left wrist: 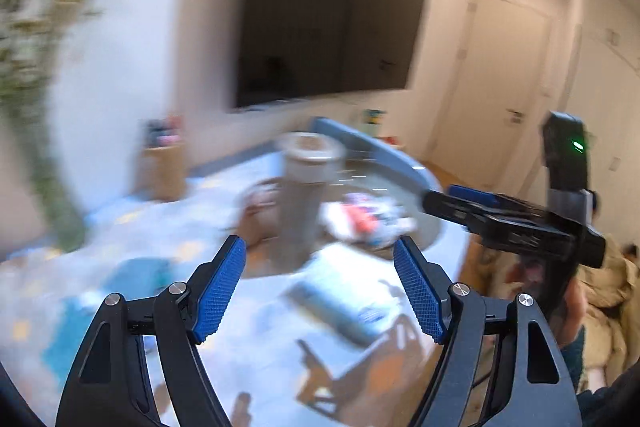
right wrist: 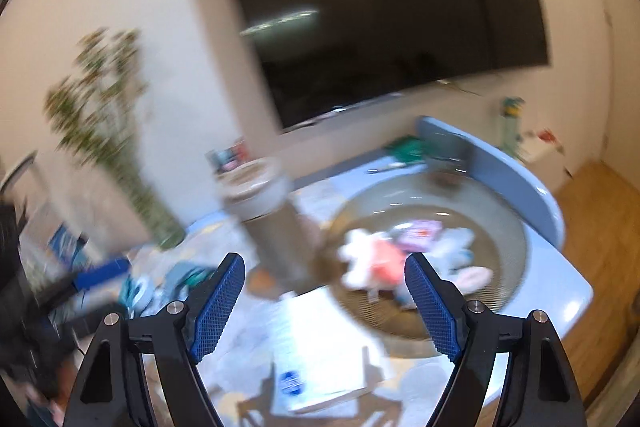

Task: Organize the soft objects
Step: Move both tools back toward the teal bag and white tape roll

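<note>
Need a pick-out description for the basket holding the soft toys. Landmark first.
Start at the big dark TV on the wall; below it lies a pale blue play mat with a raised blue edge. On the mat, right of the tall grey cylinder, sits the basket. It is the only round, shallow brown container, and holds a blurred heap of soft toys.

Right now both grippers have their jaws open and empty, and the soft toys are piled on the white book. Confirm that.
Wrong on one point: the soft toys lie in the round basket, not on the white book, as the right wrist view shows. Both jaws are open and empty.
</note>
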A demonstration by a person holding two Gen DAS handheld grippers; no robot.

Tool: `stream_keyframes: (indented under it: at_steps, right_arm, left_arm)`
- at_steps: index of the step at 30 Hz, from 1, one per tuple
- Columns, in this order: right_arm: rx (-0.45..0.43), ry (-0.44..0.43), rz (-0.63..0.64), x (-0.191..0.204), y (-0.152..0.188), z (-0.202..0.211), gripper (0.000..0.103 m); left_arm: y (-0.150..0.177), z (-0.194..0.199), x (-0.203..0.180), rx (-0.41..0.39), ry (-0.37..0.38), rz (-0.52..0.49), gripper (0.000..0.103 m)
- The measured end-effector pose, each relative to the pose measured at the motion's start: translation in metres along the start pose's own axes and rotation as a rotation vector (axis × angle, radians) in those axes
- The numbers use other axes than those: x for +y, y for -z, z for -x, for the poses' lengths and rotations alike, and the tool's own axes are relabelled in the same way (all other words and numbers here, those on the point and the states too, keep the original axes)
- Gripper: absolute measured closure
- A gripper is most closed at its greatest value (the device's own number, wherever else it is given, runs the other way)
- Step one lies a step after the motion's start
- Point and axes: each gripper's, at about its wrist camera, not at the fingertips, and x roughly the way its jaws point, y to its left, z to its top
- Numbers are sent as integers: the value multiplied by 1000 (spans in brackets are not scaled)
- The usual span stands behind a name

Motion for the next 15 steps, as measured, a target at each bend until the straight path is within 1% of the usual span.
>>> stream_keyframes:
  at_steps: [3, 4, 6, 8, 10, 13, 14, 15]
  right_arm:
    - [8, -83, 69, 41, 5, -4, 22]
    - [11, -97, 80, 48, 6, -5, 22]
    - [31, -132, 121, 75, 9, -12, 22]
    - [46, -146, 157, 97, 11, -18, 22]
    - [55, -165, 203, 123, 14, -22, 22]
    - [60, -208, 243, 150, 14, -26, 22]
    - [66, -225, 252, 158, 15, -30, 22]
    - [76, -241, 258, 166, 16, -36, 22]
  left_arm:
    - [7, 45, 41, -46, -96, 54, 28]
    - [7, 55, 51, -61, -113, 71, 28]
    - [11, 86, 79, -102, -175, 115, 27]
    - [13, 107, 98, -133, -225, 141, 16]
    - [17, 134, 119, -169, -276, 170, 15]
    - [30, 155, 141, -189, -316, 194, 13]
    - [35, 155, 147, -182, -324, 202, 8]
    - [40, 152, 150, -171, -331, 208, 5]
